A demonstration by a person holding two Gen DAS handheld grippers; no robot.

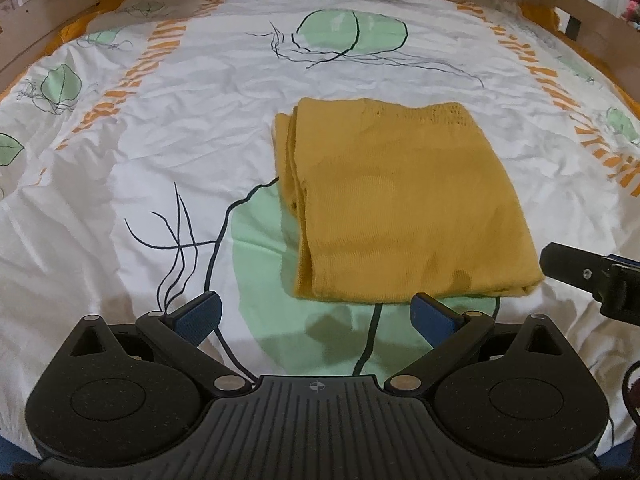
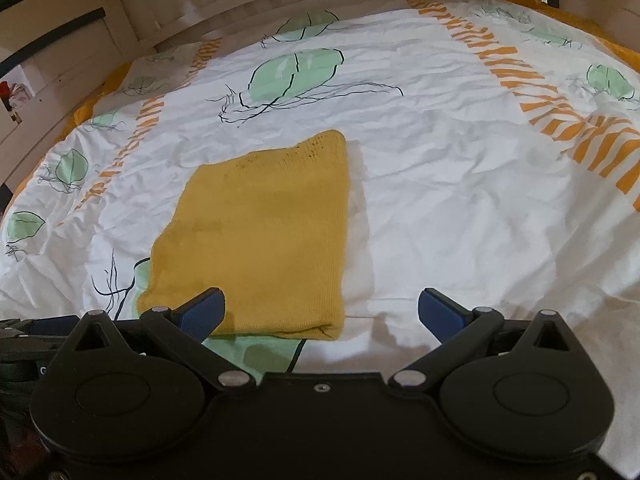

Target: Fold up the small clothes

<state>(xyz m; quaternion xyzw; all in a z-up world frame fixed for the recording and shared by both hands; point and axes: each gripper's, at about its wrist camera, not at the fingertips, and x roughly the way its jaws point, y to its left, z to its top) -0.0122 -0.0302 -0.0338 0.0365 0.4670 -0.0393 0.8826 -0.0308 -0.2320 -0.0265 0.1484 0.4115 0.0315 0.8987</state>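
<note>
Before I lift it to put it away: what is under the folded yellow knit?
The folded yellow knit lies on the bedsheet, partly over a green leaf print. Stacked layers show at its left edge. Anything tucked inside or beneath is hidden.

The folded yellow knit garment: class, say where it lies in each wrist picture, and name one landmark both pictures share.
Left wrist view: the yellow garment lies right of centre, beyond the open left gripper.
Right wrist view: the garment lies left of centre, its near edge by the open right gripper.
Shared landmark: the large green leaf print on the bedsheet under the garment's near edge.
</note>
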